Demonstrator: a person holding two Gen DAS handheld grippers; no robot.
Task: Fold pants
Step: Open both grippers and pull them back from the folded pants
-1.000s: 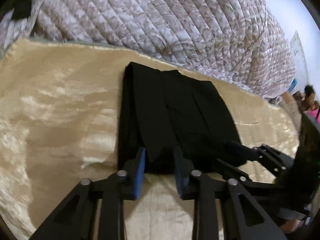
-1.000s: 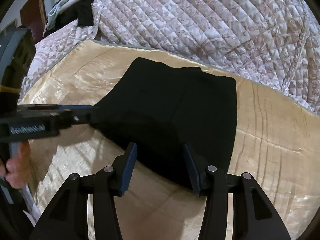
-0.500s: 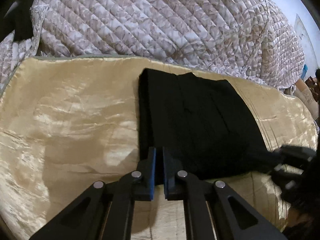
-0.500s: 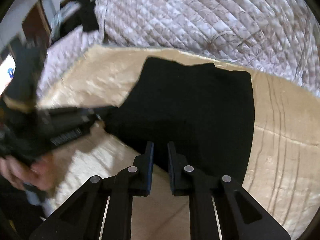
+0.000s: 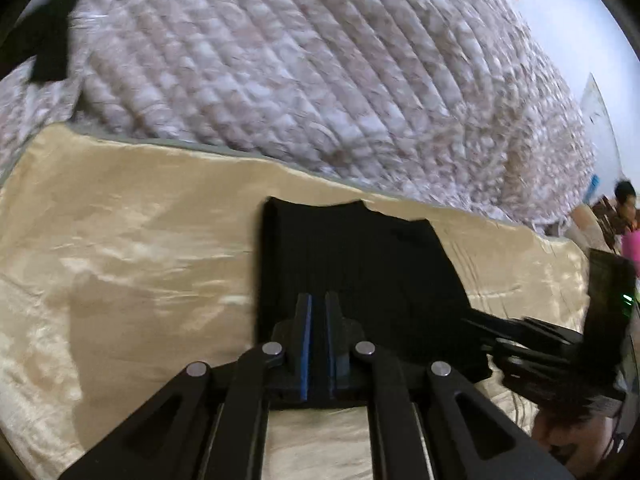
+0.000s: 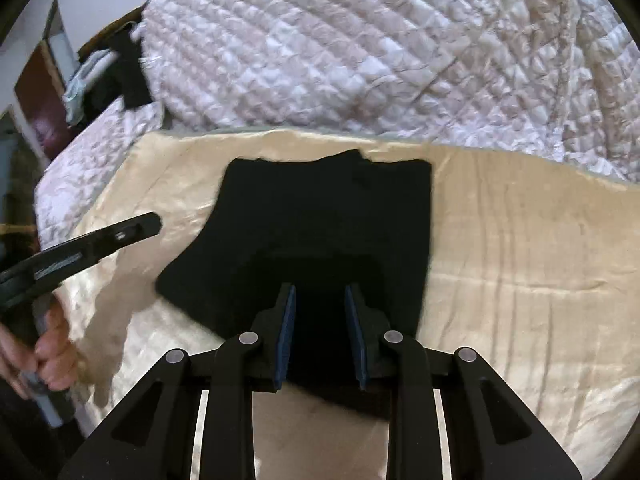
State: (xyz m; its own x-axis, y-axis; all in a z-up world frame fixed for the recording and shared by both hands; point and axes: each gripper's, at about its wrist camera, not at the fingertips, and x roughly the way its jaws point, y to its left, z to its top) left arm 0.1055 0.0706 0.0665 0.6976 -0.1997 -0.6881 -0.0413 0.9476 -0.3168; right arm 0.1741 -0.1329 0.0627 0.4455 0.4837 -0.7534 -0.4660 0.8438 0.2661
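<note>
The black pants lie folded into a compact rectangle on the cream satin sheet; they also show in the right wrist view. My left gripper hovers above the pants' near edge with its jaws nearly together and only a thin gap between the blue pads; nothing is held. My right gripper is above the near edge of the pants with its jaws partly apart and empty. The right gripper shows at the right of the left wrist view, and the left gripper shows at the left of the right wrist view.
A quilted floral bedspread is bunched up behind the sheet. Dark clothes lie at the far left by a wooden headboard. A person sits at the far right. The sheet spreads wide on both sides of the pants.
Both grippers closed from wide open, let go of the pants' near edge and pulled back and up. The right gripper's jaws have since parted again. The pants lie flat and still.
</note>
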